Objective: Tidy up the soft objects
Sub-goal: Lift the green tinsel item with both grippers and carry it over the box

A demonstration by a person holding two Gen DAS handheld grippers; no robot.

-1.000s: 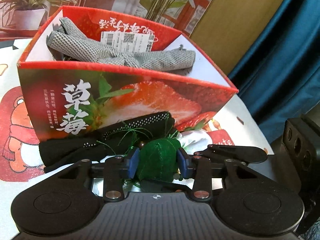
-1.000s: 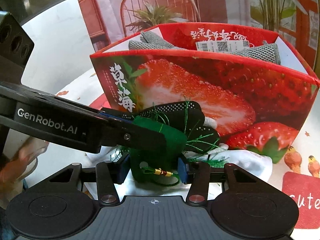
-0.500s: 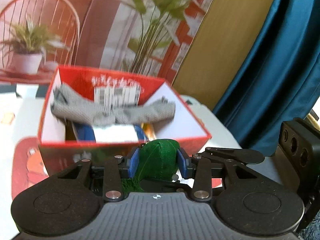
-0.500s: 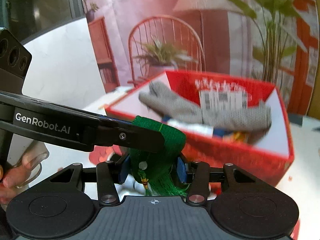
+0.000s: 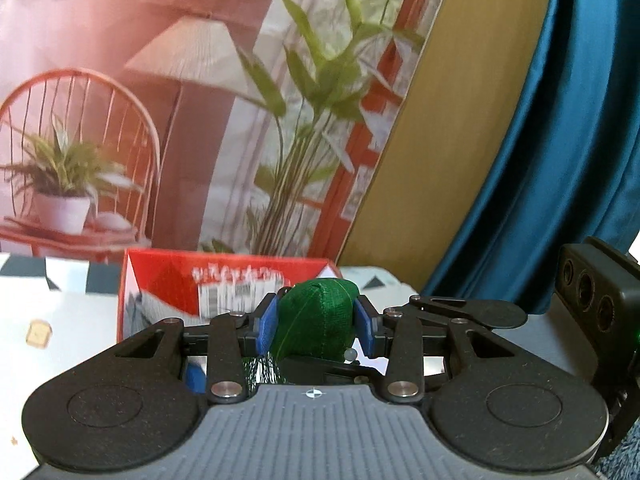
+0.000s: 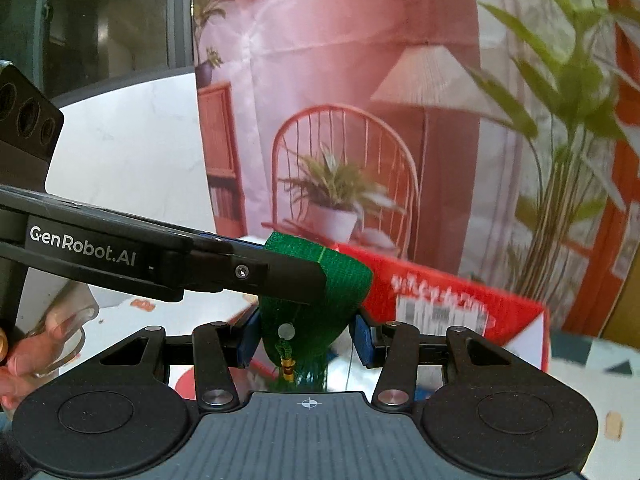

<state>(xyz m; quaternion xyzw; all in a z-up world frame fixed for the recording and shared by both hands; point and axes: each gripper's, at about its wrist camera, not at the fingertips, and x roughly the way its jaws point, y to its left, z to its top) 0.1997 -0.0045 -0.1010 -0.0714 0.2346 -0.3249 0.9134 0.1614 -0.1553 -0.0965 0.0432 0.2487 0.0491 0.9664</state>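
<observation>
- The left gripper (image 5: 316, 322) was clamped on a green cloth pouch (image 5: 316, 320), its blue pads pressed against both sides of the pouch; the cloth bulged up above the fingertips and green fringe hung below them
- The right gripper (image 6: 306, 334) gripped the same green cloth pouch (image 6: 308, 316) lower down, pads tight on either flank; a pale bead and a small gold-and-red knot dangled from the pouch between the jaws
- In the right wrist view the left gripper (image 6: 296, 280) reached in from the left edge and pinched the pouch's upper fold, just above the right gripper's pads; a hand (image 6: 28, 352) showed at the lower left edge
- Held by both grippers, the pouch was clear of the table (image 5: 72, 320); the red strawberry box (image 5: 160, 280) stood behind and below it, grey fabric and a white barcode label blurred inside; its far wall carried white lettering
</observation>
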